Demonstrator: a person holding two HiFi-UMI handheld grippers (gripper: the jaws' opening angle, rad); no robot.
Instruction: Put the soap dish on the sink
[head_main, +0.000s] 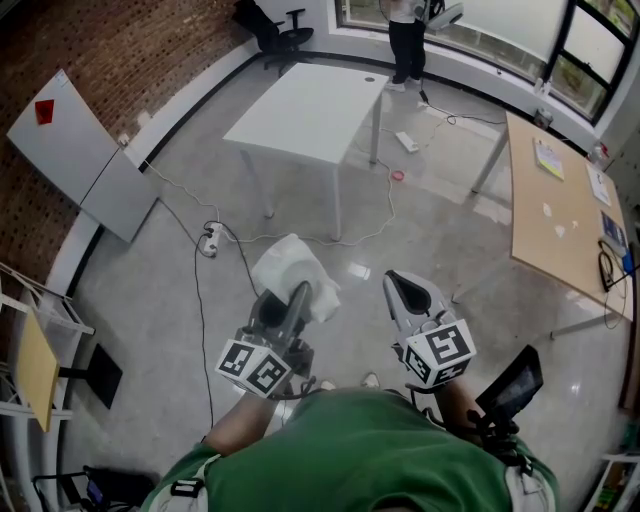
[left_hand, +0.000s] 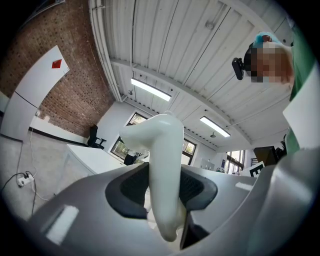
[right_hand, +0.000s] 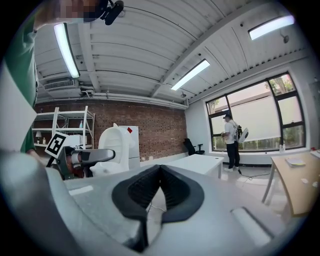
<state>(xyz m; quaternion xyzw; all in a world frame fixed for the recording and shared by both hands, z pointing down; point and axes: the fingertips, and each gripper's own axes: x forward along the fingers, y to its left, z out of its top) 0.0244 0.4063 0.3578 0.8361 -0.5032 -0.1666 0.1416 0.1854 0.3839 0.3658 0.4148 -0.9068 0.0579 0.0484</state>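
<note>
The white soap dish (head_main: 291, 270) is held up in front of me, edge-on, over the grey floor. My left gripper (head_main: 297, 300) is shut on it. In the left gripper view the dish (left_hand: 163, 155) stands upright between the two dark pads (left_hand: 129, 186), which press on its sides. My right gripper (head_main: 405, 290) hangs beside it to the right, shut, with nothing in it; its pads (right_hand: 142, 187) meet at the tips. The right gripper view also shows the dish (right_hand: 111, 144) and the left gripper (right_hand: 90, 156) at the left. No sink is in view.
A white table (head_main: 310, 105) stands ahead and a wooden table (head_main: 555, 205) at the right. A person (head_main: 407, 40) stands by the far windows. A power strip (head_main: 208, 240) with cables lies on the floor at the left, near a leaning white panel (head_main: 85, 155). An office chair (head_main: 275, 30) is far back.
</note>
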